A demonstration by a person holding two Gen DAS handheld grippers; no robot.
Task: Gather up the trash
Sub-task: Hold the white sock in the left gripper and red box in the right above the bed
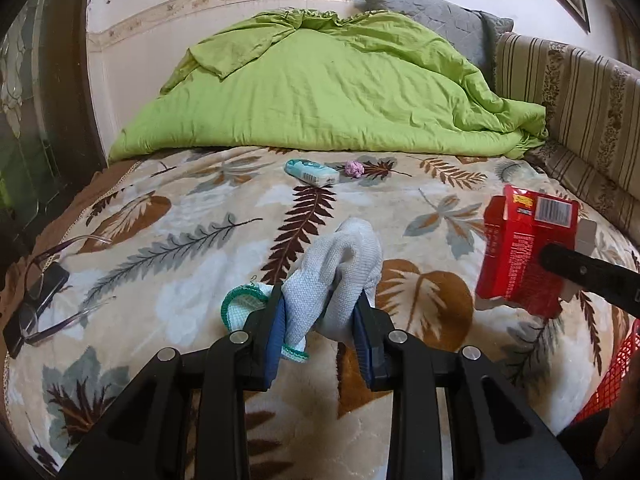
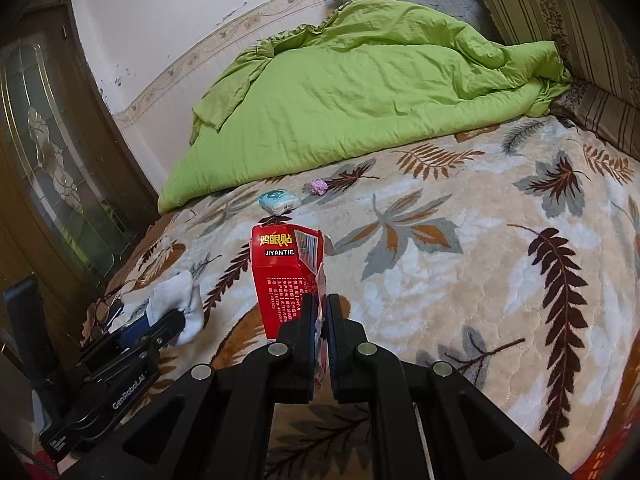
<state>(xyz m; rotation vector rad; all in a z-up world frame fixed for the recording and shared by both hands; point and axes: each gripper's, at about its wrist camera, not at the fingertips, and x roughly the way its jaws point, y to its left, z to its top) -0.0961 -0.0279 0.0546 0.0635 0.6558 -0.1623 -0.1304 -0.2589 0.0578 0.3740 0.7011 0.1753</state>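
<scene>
My left gripper [image 1: 320,300] is shut on a pale grey knit glove [image 1: 340,256] with a green cuff, held just above the leaf-patterned blanket [image 1: 180,320]. In the right wrist view the glove [image 2: 176,296] and the left gripper [image 2: 172,322] sit at the lower left. My right gripper [image 2: 321,300] is shut on a crumpled red carton [image 2: 280,272], upright over the blanket; the carton [image 1: 516,248] also shows at the right of the left wrist view. Further back lie a teal packet [image 1: 312,171] [image 2: 279,201] and a small pink crumpled wad [image 1: 354,168] [image 2: 319,186].
A green duvet [image 1: 328,92] is piled at the far end of the bed, with a grey pillow [image 1: 440,12] behind it. Glasses [image 1: 44,280] rest on a dark phone at the left edge. A red mesh basket [image 1: 616,372] shows at the right. A striped cushion [image 1: 580,100] lines the right side.
</scene>
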